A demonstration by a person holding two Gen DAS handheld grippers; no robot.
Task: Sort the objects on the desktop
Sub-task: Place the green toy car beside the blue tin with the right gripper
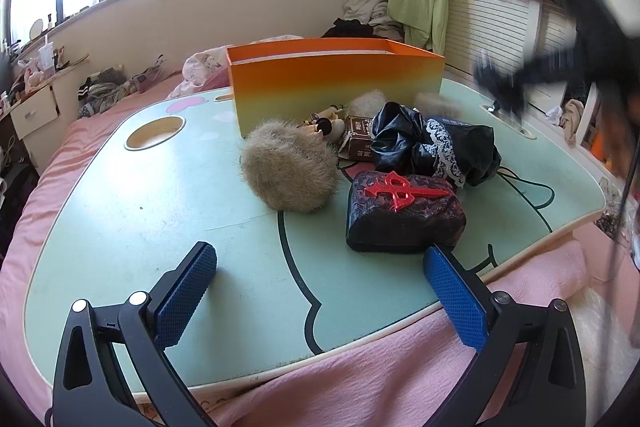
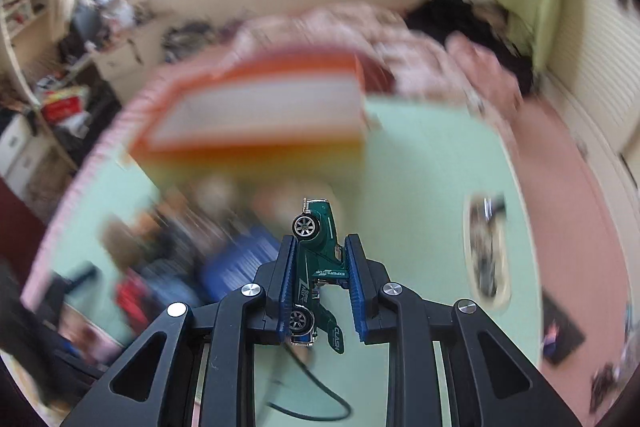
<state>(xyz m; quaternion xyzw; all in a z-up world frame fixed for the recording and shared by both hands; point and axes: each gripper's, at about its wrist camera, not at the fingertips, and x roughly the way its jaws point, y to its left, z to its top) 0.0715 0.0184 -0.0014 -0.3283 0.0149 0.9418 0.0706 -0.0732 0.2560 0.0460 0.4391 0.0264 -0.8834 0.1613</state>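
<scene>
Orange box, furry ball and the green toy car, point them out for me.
orange box (image 1: 336, 87), left wrist view, front wall.
furry ball (image 1: 286, 167), left wrist view, middle of fur.
green toy car (image 2: 316, 251), right wrist view, body side.

Mint-green lap table on pink bed carries orange box at far edge; in front of box: tan fur ball, brown carton, black bag, dark pouch nearest.
</scene>
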